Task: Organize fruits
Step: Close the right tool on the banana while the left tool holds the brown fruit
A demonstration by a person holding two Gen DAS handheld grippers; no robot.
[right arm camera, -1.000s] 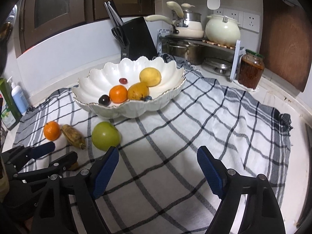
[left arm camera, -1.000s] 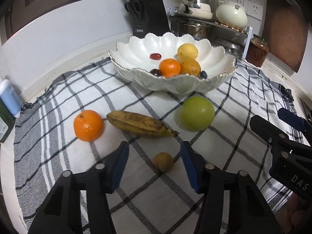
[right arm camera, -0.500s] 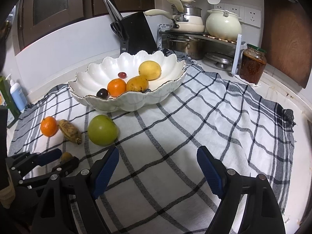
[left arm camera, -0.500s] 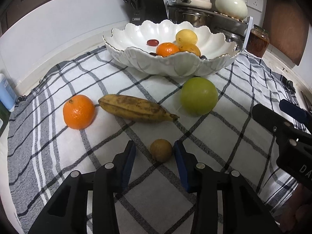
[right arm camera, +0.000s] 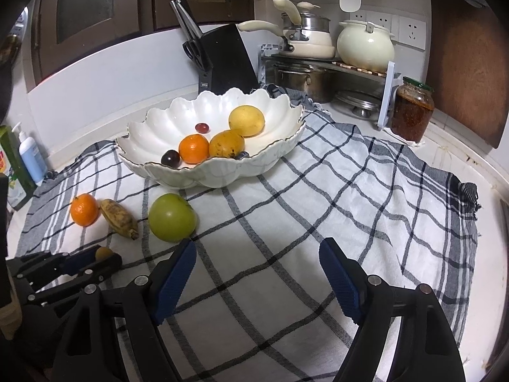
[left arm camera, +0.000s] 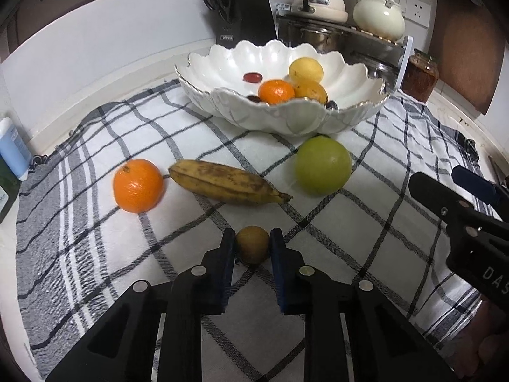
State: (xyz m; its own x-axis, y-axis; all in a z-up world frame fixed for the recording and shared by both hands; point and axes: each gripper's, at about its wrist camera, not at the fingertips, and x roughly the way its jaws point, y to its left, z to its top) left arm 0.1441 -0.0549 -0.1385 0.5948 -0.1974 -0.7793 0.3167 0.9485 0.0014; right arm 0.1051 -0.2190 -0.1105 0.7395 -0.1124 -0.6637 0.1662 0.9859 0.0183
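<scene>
Resting on the checked cloth (left arm camera: 366,229) at the lower centre of the left wrist view, a small brown fruit (left arm camera: 253,244) sits clamped between the blue pads of the left hand-held gripper (left arm camera: 252,248), both pads pressed to its sides. In the right wrist view only its top peeks over that gripper's fingers at lower left. Just above it in the frame lie a spotted banana (left arm camera: 227,182), an orange (left arm camera: 138,185) to the left and a green apple (left arm camera: 323,165) to the right, all apart from each other. Further up stands the scalloped white bowl (left arm camera: 286,117), holding a second orange, two yellow fruits, a red grape and dark ones half hidden behind its near rim. The right hand-held gripper (right arm camera: 257,281) hangs with its pads wide apart over bare cloth, closing slightly with nothing between them; in the left view it is cut off at the right edge, showing the white letters "DAS".

The cloth covers a pale counter (right arm camera: 445,146). Along the back wall stand a black knife block (right arm camera: 227,63) with a small unreadable label, pots on a rack, a cream kettle, a jar (right arm camera: 412,111) of reddish preserve, and wall sockets. A pump bottle (right arm camera: 30,156) stands at the left edge.
</scene>
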